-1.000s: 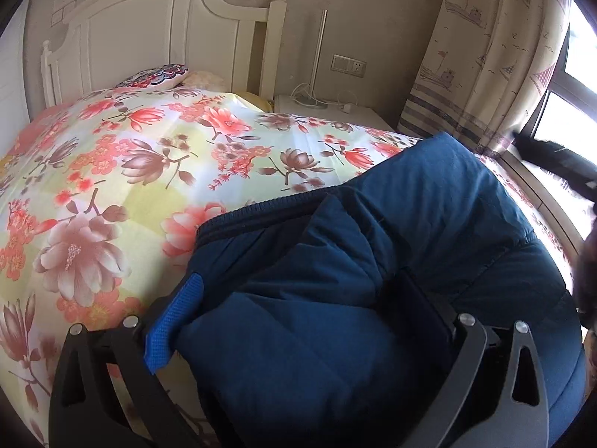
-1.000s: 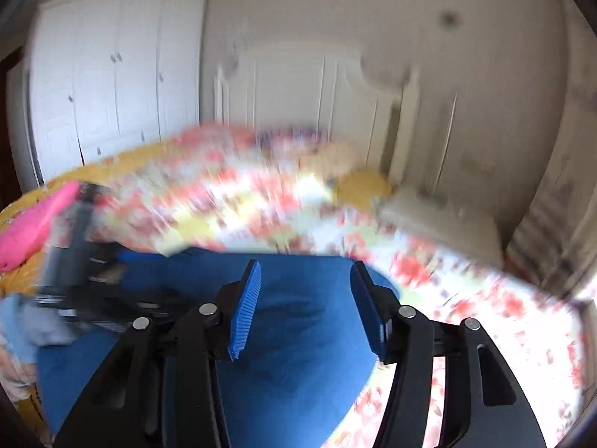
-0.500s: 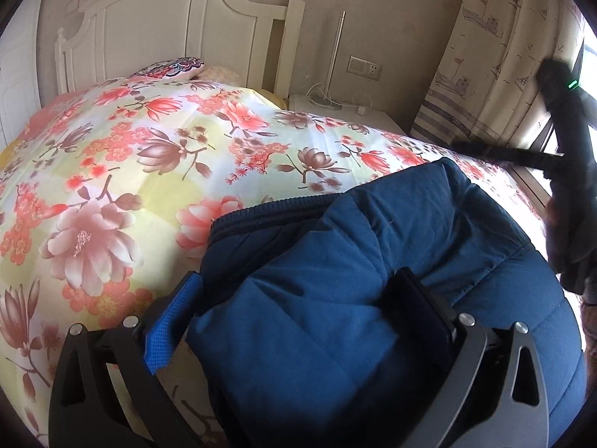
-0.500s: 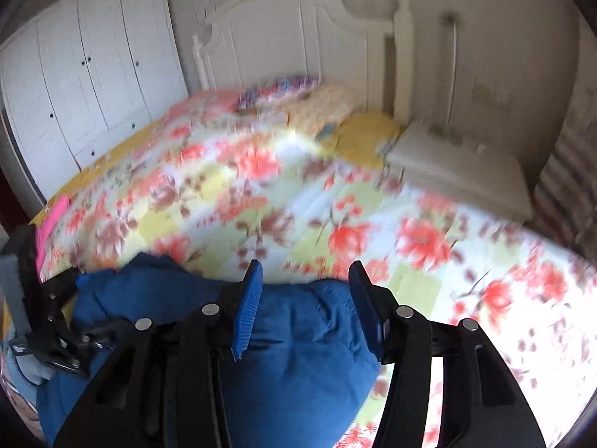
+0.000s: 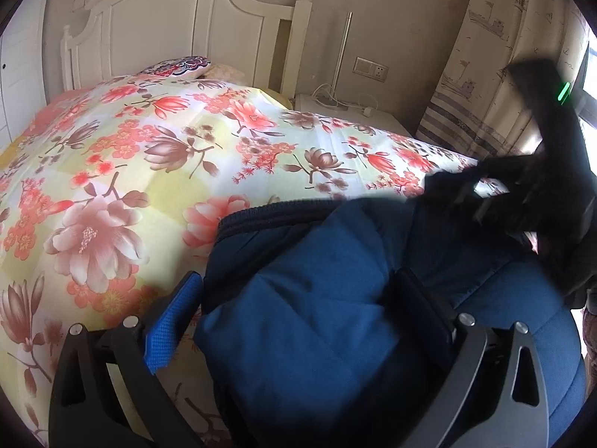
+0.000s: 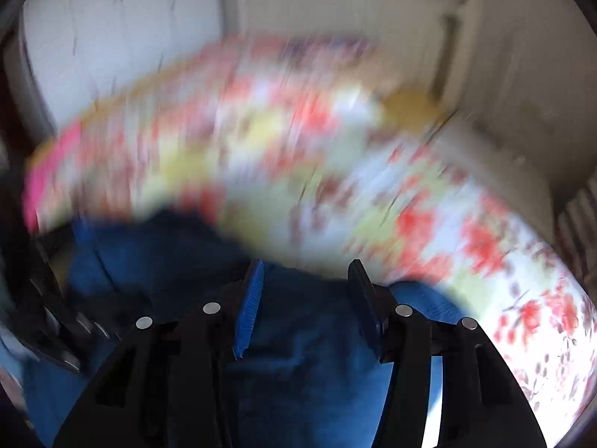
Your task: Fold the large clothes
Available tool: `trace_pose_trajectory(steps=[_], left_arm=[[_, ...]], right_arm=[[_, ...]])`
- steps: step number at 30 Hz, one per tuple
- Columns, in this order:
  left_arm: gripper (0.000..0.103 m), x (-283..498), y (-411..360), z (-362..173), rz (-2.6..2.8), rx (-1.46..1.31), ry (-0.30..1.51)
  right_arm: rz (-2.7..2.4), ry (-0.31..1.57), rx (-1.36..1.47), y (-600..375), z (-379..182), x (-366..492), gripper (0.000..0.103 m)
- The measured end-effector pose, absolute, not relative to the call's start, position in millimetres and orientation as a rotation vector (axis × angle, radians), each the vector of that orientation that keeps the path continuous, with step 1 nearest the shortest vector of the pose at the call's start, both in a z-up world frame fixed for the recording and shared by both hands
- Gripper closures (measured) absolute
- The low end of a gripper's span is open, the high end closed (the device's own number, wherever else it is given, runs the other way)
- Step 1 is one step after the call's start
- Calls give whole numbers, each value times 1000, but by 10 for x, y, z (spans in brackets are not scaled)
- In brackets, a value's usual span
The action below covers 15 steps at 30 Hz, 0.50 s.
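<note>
Nearest, the left gripper (image 5: 298, 310) has its fingers spread around a thick fold of the blue padded jacket (image 5: 335, 298); whether they pinch it I cannot tell. The right gripper (image 6: 304, 298) hangs with fingers parted above the jacket, gripping nothing. The jacket lies at the near right of the floral bed cover (image 5: 168, 149), with the white headboard (image 5: 179, 26) farthest.

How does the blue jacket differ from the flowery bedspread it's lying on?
The blue jacket is one plain dark colour; the floral bedspread is pale with pink and red flowers. The jacket is puffy and bunched into folds, while the bedspread lies smooth and spread out. The jacket covers only the near corner; the bedspread runs up to the headboard. Both are soft cloth.
</note>
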<state>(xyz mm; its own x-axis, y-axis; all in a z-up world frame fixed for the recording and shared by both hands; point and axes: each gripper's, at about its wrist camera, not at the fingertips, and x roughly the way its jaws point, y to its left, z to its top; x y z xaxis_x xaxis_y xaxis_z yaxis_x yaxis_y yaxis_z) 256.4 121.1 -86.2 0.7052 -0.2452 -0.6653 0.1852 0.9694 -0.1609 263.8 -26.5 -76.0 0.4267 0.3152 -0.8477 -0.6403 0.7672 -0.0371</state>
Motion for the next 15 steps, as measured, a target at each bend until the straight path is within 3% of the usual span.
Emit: trace_pose_trajectory(steps=[3, 9, 12, 15], left_arm=[[2, 2562, 1200, -851, -220, -64, 758], [2, 2476, 1176, -772, -186, 8, 753], [2, 2433, 1210, -761, -179, 1, 756], [2, 2360, 1218, -719, -149, 26, 754]], right_arm=[[568, 948, -393, -269, -681, 2609, 52], [521, 750, -485, -194, -200, 2104, 48], [470, 901, -556, -195, -643, 2243, 45], [493, 869, -439, -362, -610, 2202, 44]])
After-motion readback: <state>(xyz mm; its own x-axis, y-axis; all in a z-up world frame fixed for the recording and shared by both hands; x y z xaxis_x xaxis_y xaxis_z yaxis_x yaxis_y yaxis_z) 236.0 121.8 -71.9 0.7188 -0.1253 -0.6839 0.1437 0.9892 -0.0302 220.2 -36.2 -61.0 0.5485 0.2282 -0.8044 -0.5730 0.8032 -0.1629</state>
